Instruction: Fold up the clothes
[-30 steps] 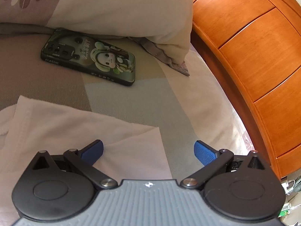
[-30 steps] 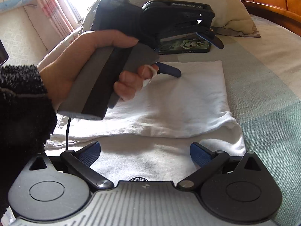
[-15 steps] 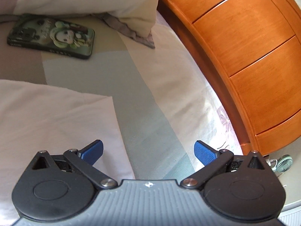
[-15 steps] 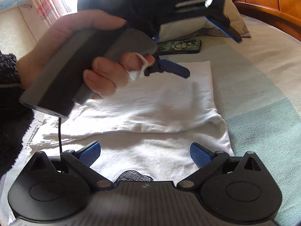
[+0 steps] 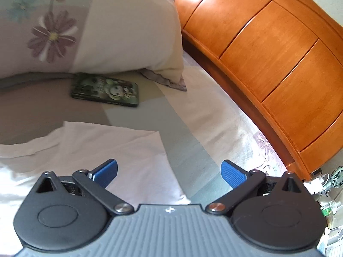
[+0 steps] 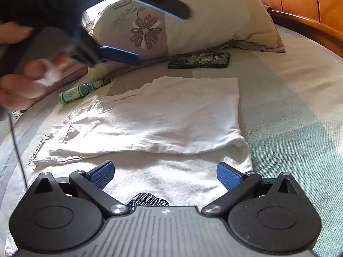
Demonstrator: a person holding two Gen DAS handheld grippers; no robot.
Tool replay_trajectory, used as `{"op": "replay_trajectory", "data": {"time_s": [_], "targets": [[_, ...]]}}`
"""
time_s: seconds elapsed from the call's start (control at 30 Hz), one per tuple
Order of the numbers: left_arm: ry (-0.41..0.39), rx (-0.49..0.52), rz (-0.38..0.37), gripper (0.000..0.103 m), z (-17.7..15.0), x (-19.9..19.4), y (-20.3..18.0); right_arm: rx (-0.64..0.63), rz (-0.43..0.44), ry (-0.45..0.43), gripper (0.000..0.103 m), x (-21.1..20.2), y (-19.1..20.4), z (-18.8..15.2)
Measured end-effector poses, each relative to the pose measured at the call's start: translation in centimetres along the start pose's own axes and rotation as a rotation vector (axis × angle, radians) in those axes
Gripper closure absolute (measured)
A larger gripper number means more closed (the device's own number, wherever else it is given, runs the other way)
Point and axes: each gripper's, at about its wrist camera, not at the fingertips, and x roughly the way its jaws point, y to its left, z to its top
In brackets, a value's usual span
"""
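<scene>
Lying partly folded on the striped bed sheet (image 6: 289,111), the white cotton T-shirt (image 6: 171,115) now shows its whole top layer because the left tongs (image 6: 137,36) have lifted clear, spread empty; right tongs (image 6: 164,174) likewise released.

Left tool (image 6: 137,27) motion-blurred; shirt's (image 6: 163,124) near hem hidden behind right tool (image 6: 164,174).

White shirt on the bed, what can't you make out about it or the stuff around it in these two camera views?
- White shirt: near hem hidden behind the right gripper body in the right wrist view; left part cut off by the frame edge in the left wrist view.
- Left gripper: motion-blurred in the right wrist view, as is the hand.
- Green bottle: label too small to read.
- Phone: case print blurred.
</scene>
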Motion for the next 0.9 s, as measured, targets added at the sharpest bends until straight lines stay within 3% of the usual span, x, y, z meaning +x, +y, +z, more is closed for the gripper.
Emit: {"op": "replay_trajectory", "data": {"time_s": [0.17,0.27,0.4,0.57,0.67,0.77,0.9], "targets": [[-0.106,0.041,0.133,0.001,-5.4,-10.9,1.4,-0.081,-0.001,-0.028,0.0,-2.2,2.6,-0.3],[-0.15,0.066,0.233,0.001,-11.0,-14.0,2.2,-0.103,-0.036,-0.054,0.0,-4.0,4.6,-2.0],[-0.128,0.093,0.344,0.001,-18.7,-14.0,2.7,-0.152,-0.068,-0.073,0.0,-5.9,6.7,-6.5],[-0.098,0.05,0.39,0.001,-26.6,-11.3,3.2,-0.294,-0.129,-0.007,0.0,-6.4,9.1,-11.3],[-0.076,0.046,0.396,0.001,-30.2,-11.2,2.9,-0.276,-0.153,0.046,0.0,-7.1,8.9,-14.1],[-0.094,0.106,0.444,0.001,-34.1,-12.2,1.7,-0.256,-0.158,0.019,0.0,-9.1,8.8,-16.7],[-0.113,0.084,0.446,0.001,-36.5,-14.2,1.3,-0.272,-0.178,0.015,0.0,-10.7,9.2,-18.2]]}}
